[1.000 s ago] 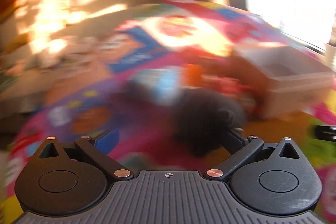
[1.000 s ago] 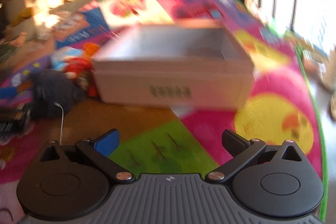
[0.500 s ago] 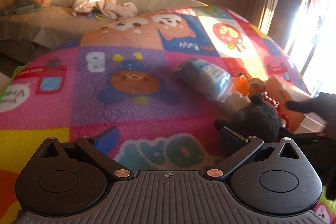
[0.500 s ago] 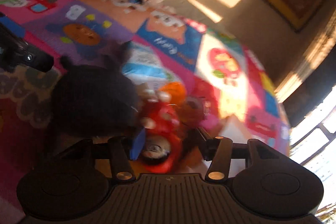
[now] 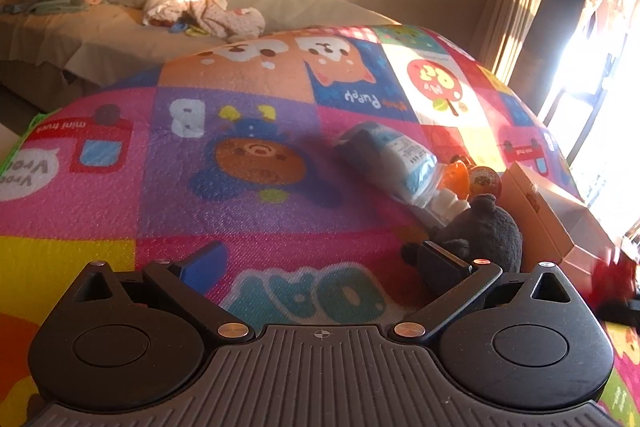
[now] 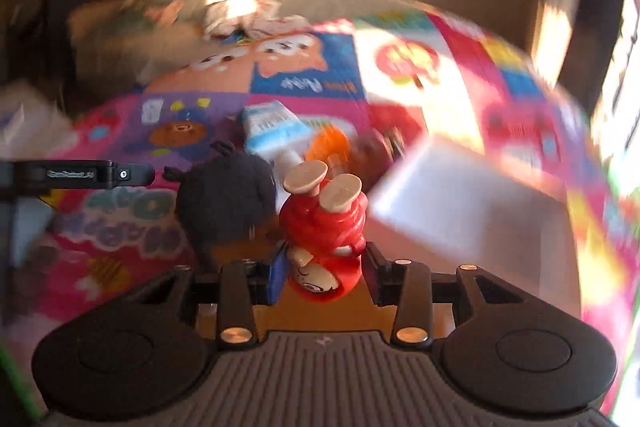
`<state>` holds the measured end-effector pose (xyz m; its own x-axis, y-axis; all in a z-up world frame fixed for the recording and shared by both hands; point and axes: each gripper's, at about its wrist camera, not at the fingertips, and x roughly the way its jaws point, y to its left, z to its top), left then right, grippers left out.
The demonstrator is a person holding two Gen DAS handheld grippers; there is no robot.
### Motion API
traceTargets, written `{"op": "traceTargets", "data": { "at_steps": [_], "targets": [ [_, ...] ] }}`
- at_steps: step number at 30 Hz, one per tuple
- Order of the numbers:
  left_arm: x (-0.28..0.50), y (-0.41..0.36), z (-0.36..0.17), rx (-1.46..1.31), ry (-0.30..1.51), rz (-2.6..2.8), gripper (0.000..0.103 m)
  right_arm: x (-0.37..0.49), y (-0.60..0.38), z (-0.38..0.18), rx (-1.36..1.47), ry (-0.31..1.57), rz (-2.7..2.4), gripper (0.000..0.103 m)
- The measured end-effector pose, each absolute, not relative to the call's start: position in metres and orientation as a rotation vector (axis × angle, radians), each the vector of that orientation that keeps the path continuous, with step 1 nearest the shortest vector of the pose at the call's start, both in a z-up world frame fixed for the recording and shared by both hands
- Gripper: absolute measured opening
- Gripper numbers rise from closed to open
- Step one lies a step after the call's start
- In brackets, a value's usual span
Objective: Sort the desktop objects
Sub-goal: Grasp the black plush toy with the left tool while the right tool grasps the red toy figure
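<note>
My right gripper is shut on a red toy figure, held upside down with its cream feet up. A dark fuzzy plush lies just left of it; it also shows in the left wrist view. A white open box stands to the right, and shows in the left wrist view. A blue and white packet and orange toys lie beyond the plush. My left gripper is open and empty above the mat, its right finger near the plush.
Everything lies on a colourful cartoon play mat. A sofa with clothes and stuffed toys stands behind it. A bright window is at the right. The right wrist view is blurred by motion.
My right gripper has closed on the red toy figure and lifted it from beside the plush. My left gripper has barely moved and stays open.
</note>
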<state>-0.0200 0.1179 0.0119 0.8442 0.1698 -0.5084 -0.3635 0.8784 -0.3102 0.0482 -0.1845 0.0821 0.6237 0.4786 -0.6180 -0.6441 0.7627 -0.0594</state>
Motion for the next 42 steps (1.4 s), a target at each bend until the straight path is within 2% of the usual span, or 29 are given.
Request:
{"op": "traceTargets", "data": {
  "at_steps": [1, 3, 6, 7, 8, 13, 17, 23, 29, 36, 41, 42],
  "targets": [
    [-0.019, 0.116, 0.013, -0.398, 0.492, 0.285, 0.103, 0.049, -0.198, 0.077, -0.24, 0.648, 0.648, 0.039],
    [-0.02, 0.11, 0.018, -0.375, 0.486, 0.258, 0.103, 0.049, -0.223, 0.064, -0.164, 0.679, 0.598, 0.048],
    [-0.019, 0.096, 0.029, -0.364, 0.476, 0.149, 0.103, 0.041, -0.252, 0.054, -0.093, 0.663, 0.509, 0.069],
    [-0.017, 0.091, 0.032, -0.355, 0.48, 0.111, 0.103, 0.038, -0.261, 0.051, -0.071, 0.649, 0.486, 0.081],
    [-0.012, 0.083, 0.036, -0.335, 0.49, 0.072, 0.103, 0.035, -0.267, 0.048, -0.054, 0.639, 0.466, 0.09],
    [0.021, 0.044, 0.04, -0.198, 0.547, 0.066, 0.103, 0.034, -0.287, 0.03, 0.03, 0.695, 0.406, 0.1],
    [0.035, 0.02, 0.037, -0.192, 0.586, -0.025, 0.103, 0.03, -0.298, 0.019, 0.086, 0.72, 0.393, 0.103],
    [0.005, -0.027, 0.05, -0.039, 0.54, -0.364, 0.103, 0.028, -0.295, 0.018, 0.115, 0.722, 0.376, 0.103],
    [0.018, -0.032, 0.04, 0.093, 0.556, -0.063, 0.103, 0.026, -0.285, 0.016, 0.031, 0.722, 0.358, 0.103],
    [0.076, 0.0, 0.013, -0.092, 0.713, 0.009, 0.103, 0.022, -0.274, 0.016, -0.057, 0.717, 0.362, 0.103],
    [0.085, -0.017, 0.019, -0.069, 0.681, -0.023, 0.103, 0.019, -0.27, 0.022, -0.119, 0.668, 0.363, 0.103],
    [0.086, -0.021, 0.019, -0.048, 0.672, -0.023, 0.1, 0.02, -0.268, 0.023, -0.137, 0.657, 0.367, 0.103]
  ]
}}
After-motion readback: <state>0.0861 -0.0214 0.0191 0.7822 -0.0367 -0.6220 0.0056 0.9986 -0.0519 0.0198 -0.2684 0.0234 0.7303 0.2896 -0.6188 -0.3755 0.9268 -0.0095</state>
